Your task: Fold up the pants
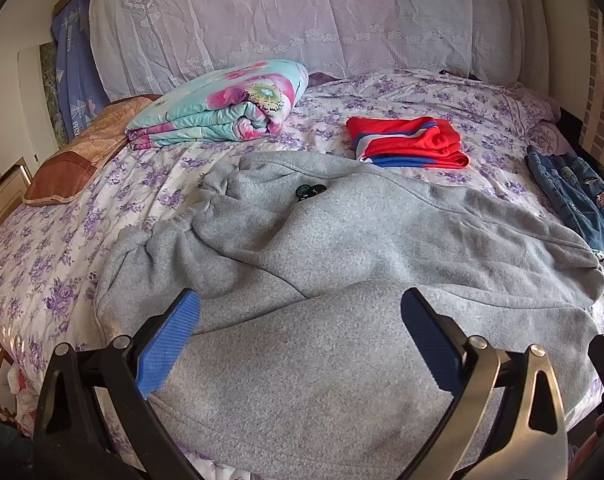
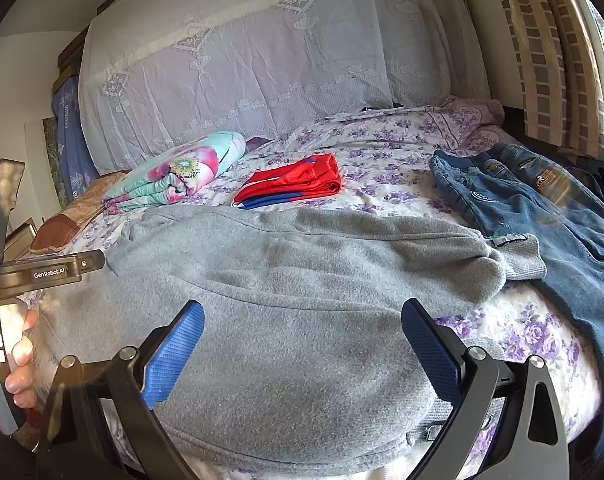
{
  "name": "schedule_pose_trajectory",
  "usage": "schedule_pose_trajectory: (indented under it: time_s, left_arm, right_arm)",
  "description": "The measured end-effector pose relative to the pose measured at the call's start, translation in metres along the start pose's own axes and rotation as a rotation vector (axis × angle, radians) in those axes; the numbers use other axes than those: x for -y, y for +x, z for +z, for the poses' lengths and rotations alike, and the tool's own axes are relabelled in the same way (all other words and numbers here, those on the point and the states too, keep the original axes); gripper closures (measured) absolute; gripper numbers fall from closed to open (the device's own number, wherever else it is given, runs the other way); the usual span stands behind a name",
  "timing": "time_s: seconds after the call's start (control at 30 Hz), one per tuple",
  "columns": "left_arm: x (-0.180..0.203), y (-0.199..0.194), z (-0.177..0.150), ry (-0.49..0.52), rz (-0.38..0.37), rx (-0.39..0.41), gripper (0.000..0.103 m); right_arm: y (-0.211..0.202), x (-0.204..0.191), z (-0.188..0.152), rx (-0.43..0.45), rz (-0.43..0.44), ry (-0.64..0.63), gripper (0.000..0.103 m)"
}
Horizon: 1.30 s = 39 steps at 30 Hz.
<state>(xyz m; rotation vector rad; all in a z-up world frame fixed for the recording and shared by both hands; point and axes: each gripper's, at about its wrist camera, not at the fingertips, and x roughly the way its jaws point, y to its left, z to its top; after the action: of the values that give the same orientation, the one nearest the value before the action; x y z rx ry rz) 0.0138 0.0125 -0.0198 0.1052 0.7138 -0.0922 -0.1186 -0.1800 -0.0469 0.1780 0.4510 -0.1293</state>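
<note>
Grey fleece pants (image 1: 342,248) lie spread across the bed, legs running left to right, cuffs at the left, a small dark logo near the middle. They also show in the right wrist view (image 2: 293,280), with a ribbed end at the right. My left gripper (image 1: 299,312) is open, blue pads wide apart, just above the near part of the pants and holding nothing. My right gripper (image 2: 302,320) is open and empty above the near edge of the pants. The left gripper's body and the hand holding it show at the left edge of the right wrist view (image 2: 41,272).
A folded red and blue garment (image 1: 406,142) lies behind the pants. A folded floral quilt (image 1: 221,104) sits at the back left beside a brown pillow (image 1: 69,164). Blue jeans (image 2: 542,216) lie at the right. The purple floral bed sheet (image 1: 41,264) drops off at its left edge.
</note>
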Motion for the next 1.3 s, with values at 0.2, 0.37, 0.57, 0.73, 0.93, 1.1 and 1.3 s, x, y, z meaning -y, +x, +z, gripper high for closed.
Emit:
schedule_pose_trajectory:
  time_s: [0.2,0.37,0.57,0.73,0.93,1.1,1.3]
  left_arm:
    - [-0.0004,-0.0011,-0.0009,-0.001,0.001,0.002,0.005]
    - [-0.0009,-0.0038,-0.0025,0.000,-0.003,-0.002,0.005]
    - [-0.0007,-0.0057,-0.0034,-0.001,0.001,0.002,0.005]
    - [-0.0009,-0.0058,-0.0032,-0.006,0.002,-0.003,0.005]
    - [-0.0018,-0.0055,-0.0028,-0.005,0.000,-0.005,0.005]
    - [-0.0021,-0.0047,-0.0030,0.003,0.013,-0.004,0.005]
    - [-0.0024,-0.0038,-0.0013,0.002,0.013,-0.004,0.005]
  right_arm:
    - [-0.0030,0.0013,0.0003,0.009,-0.005,0.001,0.003]
    - [-0.0029,0.0000,0.0011,0.010,-0.006,-0.001,0.003]
    - [-0.0032,-0.0014,0.0007,0.009,-0.006,-0.004,0.003]
    - [-0.0038,-0.0027,-0.0005,0.007,-0.003,-0.003,0.003]
    - [-0.0037,-0.0034,-0.0012,0.006,-0.004,-0.002,0.003]
    - [-0.0032,-0.0036,-0.0016,0.004,-0.005,-0.003,0.003]
    - [-0.0028,-0.0033,-0.0008,0.005,-0.006,-0.007,0.003]
